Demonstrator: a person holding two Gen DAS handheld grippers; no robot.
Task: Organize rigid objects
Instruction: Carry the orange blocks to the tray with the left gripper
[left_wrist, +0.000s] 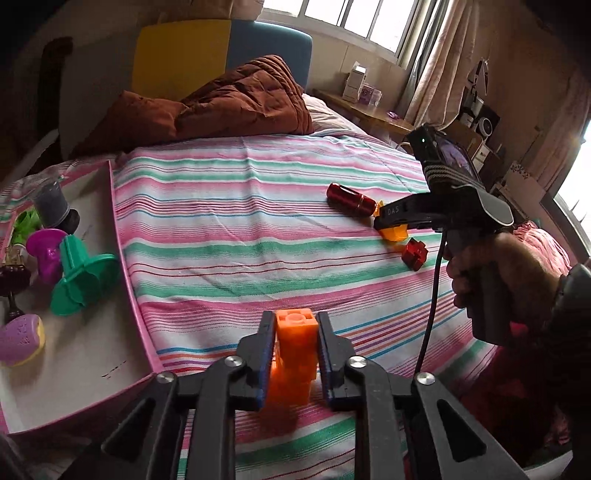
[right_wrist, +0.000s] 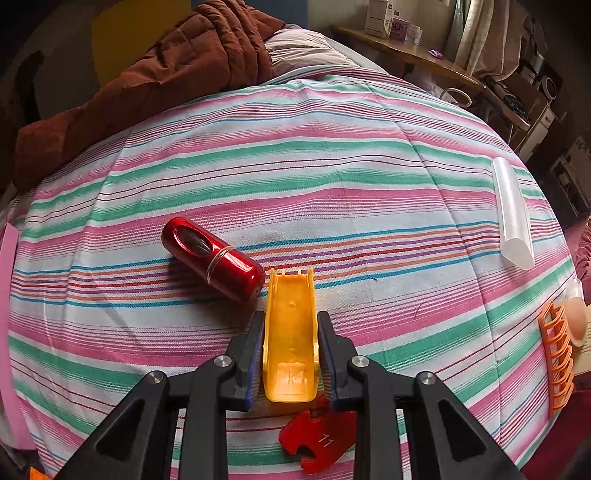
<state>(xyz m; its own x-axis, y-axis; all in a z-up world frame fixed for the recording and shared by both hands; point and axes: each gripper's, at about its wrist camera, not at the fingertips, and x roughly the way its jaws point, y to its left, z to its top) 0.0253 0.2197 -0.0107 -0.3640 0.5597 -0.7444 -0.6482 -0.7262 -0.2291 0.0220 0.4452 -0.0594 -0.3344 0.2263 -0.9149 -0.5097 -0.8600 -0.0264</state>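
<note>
Orange block (left_wrist: 295, 354) clamped between the pads of the left gripper (left_wrist: 295, 332), jaws narrow, block upright and raised clear of the striped bedsheet (left_wrist: 258, 206). Left of this gripper: pink-rimmed tray (left_wrist: 122, 258) holding a green flanged piece (left_wrist: 79, 277), a purple piece (left_wrist: 46, 253) and a purple-and-yellow piece (left_wrist: 22, 341) — all lying loose. Ahead and to the right: right gripper (left_wrist: 384, 221) in a person's hand (left_wrist: 491, 280), tips down at a yellow piece (left_wrist: 395, 233), with a small red part (left_wrist: 415, 254) just beside it and a red capsule (left_wrist: 351, 200) beyond.

Yellow trough-shaped piece (right_wrist: 291, 332) gripped between the right gripper (right_wrist: 291, 321) pads, jaws narrow, far end projecting forward. Just under the fingers: flat red part (right_wrist: 317, 443) on the sheet. Ahead-left, touching or almost touching the trough's far corner — red capsule (right_wrist: 212, 254) on its side. Far right: orange comb-like clip (right_wrist: 556, 362); beyond it, a clear tube (right_wrist: 511, 212). Farthest ahead: brown quilt (right_wrist: 155, 81).
</note>
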